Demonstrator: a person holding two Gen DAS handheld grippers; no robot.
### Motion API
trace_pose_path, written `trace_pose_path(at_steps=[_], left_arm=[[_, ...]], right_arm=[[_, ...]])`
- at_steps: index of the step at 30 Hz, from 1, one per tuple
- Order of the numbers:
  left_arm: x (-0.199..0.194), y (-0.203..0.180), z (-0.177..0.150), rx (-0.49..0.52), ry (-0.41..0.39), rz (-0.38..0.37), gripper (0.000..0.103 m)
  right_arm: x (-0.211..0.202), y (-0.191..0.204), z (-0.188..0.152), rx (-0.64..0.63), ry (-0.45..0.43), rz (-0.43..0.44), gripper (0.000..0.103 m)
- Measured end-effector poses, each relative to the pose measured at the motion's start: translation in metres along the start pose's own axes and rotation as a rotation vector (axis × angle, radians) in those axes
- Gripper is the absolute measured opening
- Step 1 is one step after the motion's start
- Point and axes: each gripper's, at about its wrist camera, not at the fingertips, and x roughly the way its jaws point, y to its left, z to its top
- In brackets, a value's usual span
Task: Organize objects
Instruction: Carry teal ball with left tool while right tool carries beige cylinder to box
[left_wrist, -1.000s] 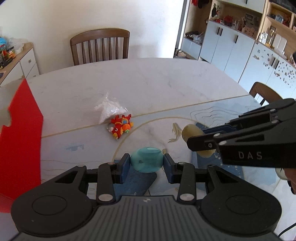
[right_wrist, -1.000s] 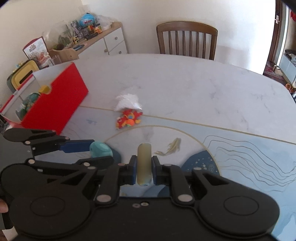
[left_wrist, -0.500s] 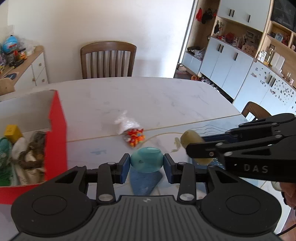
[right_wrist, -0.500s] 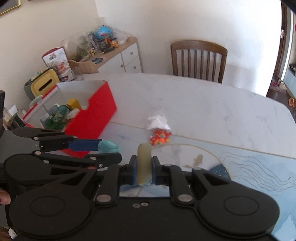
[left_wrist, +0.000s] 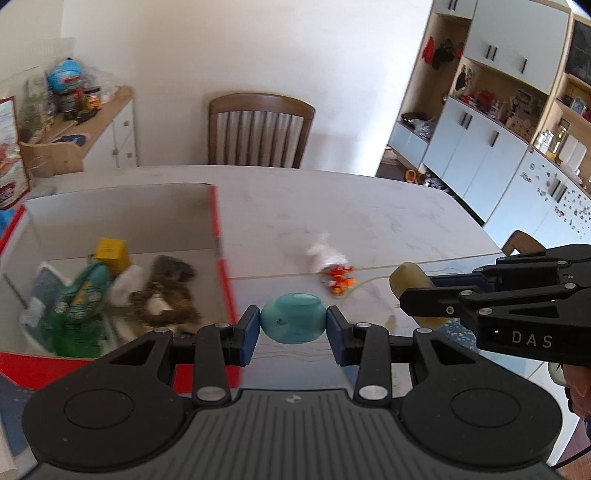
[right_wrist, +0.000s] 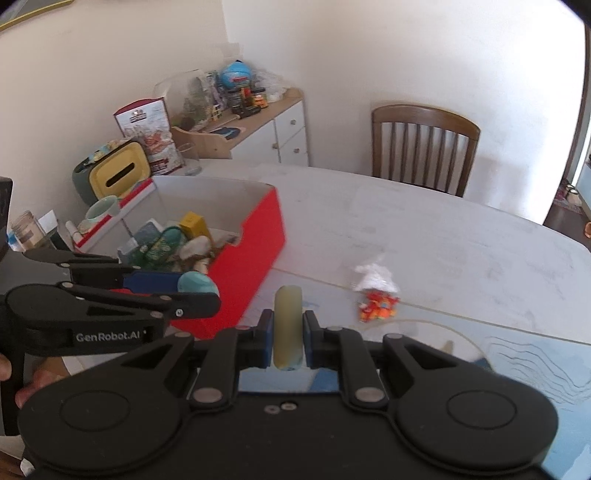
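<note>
Box (left_wrist: 221, 258): red, at the table's left, toys inside.
Left gripper (left_wrist: 293, 325): tilted down, clamping teal ball (left_wrist: 293, 323) above the box's near right corner.
Right gripper (right_wrist: 288, 341): tilted down, pinching pale disc (right_wrist: 288, 325) on edge, long axis running away.

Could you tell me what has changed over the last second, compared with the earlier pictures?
Both grippers have risen and swung toward the red box, whose inside now shows. The left gripper stays shut on the teal piece, the right gripper on the pale yellow disc. Nothing was released. The orange toy and the white bag lie where they were on the table.
</note>
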Motion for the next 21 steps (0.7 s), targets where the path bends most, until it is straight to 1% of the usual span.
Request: trace_pose_path(at_steps=[11, 17, 21], left_arm=[[-0.022, 0.073, 0.007, -0.059, -0.027, 0.072, 0.038], [-0.025, 0.112, 0.016, -0.087, -0.043, 0.120, 0.038], [-0.019, 0.134, 0.023, -0.099, -0.044, 0.154, 0.038]], right_arm=[[0.031, 0.051, 0.020, -0.038, 0.008, 0.039, 0.014], [0.051, 0.068, 0.032, -0.042, 0.015, 0.047, 0.014], [0.065, 0.078, 0.039, -0.047, 0.023, 0.051, 0.014]])
